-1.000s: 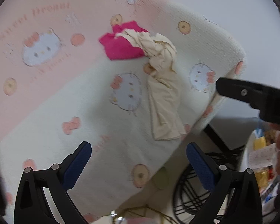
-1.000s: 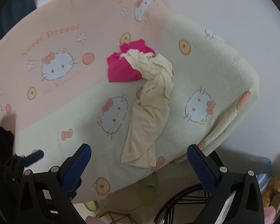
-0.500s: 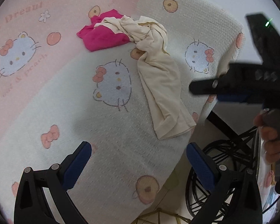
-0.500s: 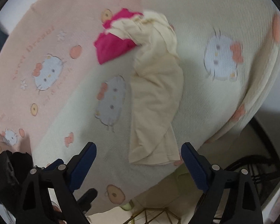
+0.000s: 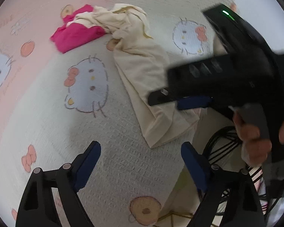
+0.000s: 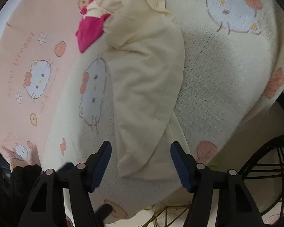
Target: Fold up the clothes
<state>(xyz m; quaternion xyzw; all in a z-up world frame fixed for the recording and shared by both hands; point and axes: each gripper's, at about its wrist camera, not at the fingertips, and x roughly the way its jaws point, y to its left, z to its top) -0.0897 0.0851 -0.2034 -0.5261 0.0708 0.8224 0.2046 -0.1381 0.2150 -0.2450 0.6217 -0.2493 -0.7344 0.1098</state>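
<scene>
**Cream garment lies crumpled, with the right gripper at its near end**

While the cream garment [image 6: 145,87] lies in a long, bunched strip across the cartoon-cat blanket [image 5: 96,151], nothing about it reads as folded: its far end is wadded up against a magenta garment [image 5: 77,36], which is itself a loose heap just beyond it. Relative to the cream garment, the blanket's edge runs right under the near hem, which reaches that edge and slightly overhangs it.

The right gripper [image 6: 141,162] sits low over that near hem, jaws spread wide with the cloth lying between them and nothing pinched so far. From the left wrist view the same tool [image 5: 179,99] shows dark and blurred above the hem, held by a hand [image 5: 255,138]. The left gripper [image 5: 141,158] hangs short of the hem over bare blanket, likewise released and empty.

As a judgement, both pieces want folding: the cream one needs spreading flat before any crease can be laid, and the magenta one is partly covered by it. A grasp on the near hem looks the likeliest step in hand.
</scene>
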